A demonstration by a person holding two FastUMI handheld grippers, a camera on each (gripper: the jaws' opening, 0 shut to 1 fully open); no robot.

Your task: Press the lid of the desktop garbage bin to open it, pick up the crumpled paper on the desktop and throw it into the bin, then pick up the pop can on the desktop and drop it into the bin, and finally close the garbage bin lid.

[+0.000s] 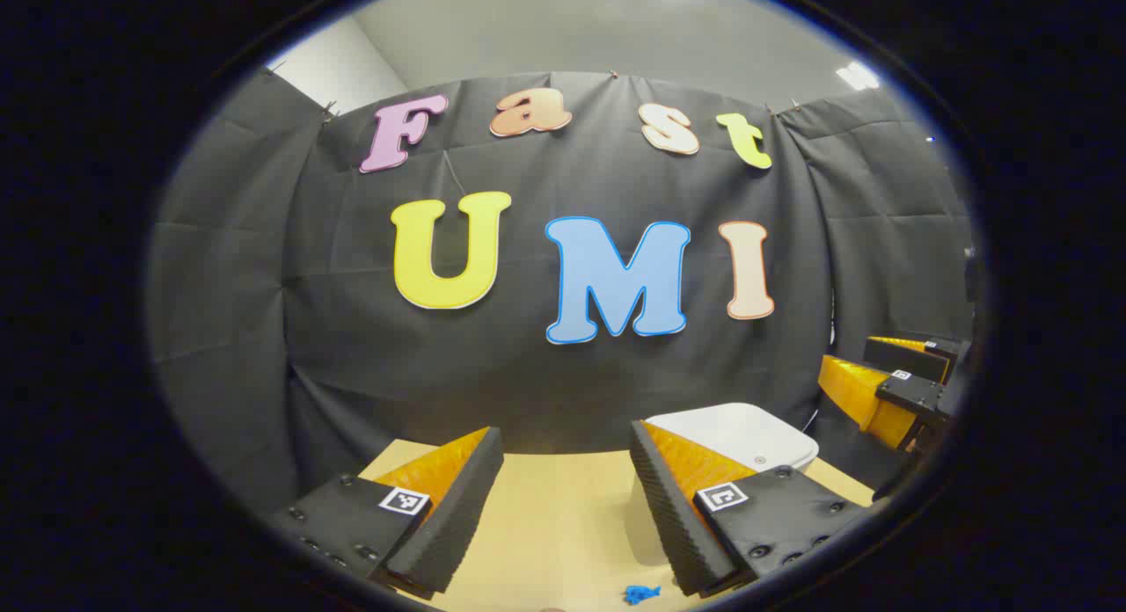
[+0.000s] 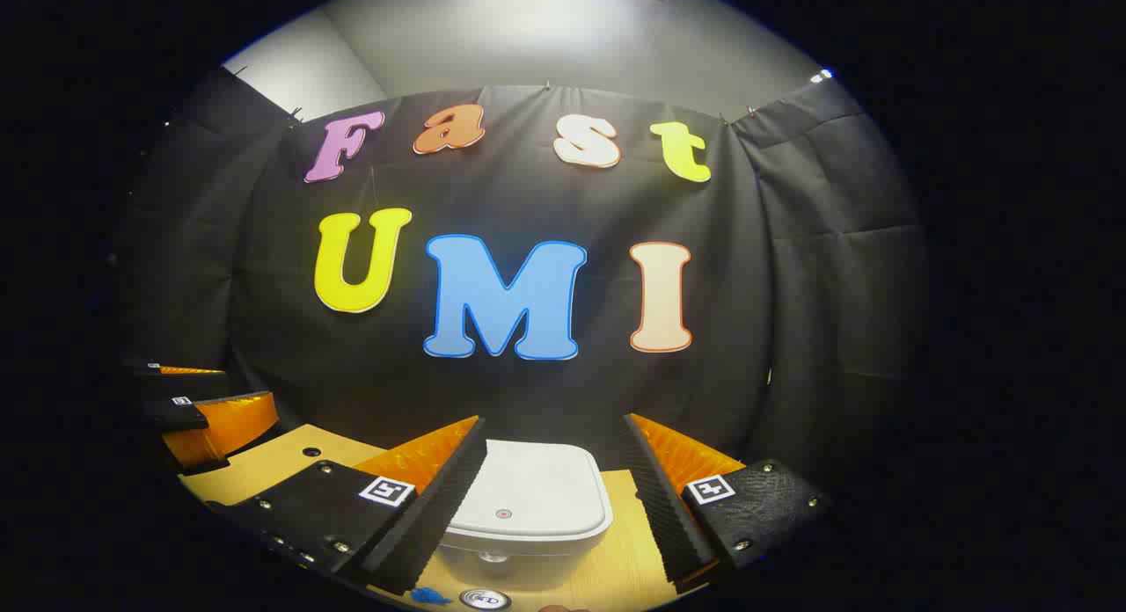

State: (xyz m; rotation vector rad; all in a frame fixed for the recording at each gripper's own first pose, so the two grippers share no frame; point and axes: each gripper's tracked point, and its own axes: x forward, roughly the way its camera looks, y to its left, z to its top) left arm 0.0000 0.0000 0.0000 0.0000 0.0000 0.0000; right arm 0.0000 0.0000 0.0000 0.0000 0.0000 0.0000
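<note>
Black cloth backed a pale wooden counter (image 2: 264,462) on which the white garbage bin (image 2: 528,498) stood, lid down. The right gripper (image 2: 554,498) hovered just before the bin, jaws spread wide and holding nothing. Left of the bin, the left gripper (image 1: 563,506) hung likewise wide open and empty. A pop can (image 2: 484,600) lay just before the bin. Pressing off-centre could shove the light bin backward rather than release its lid.
</note>
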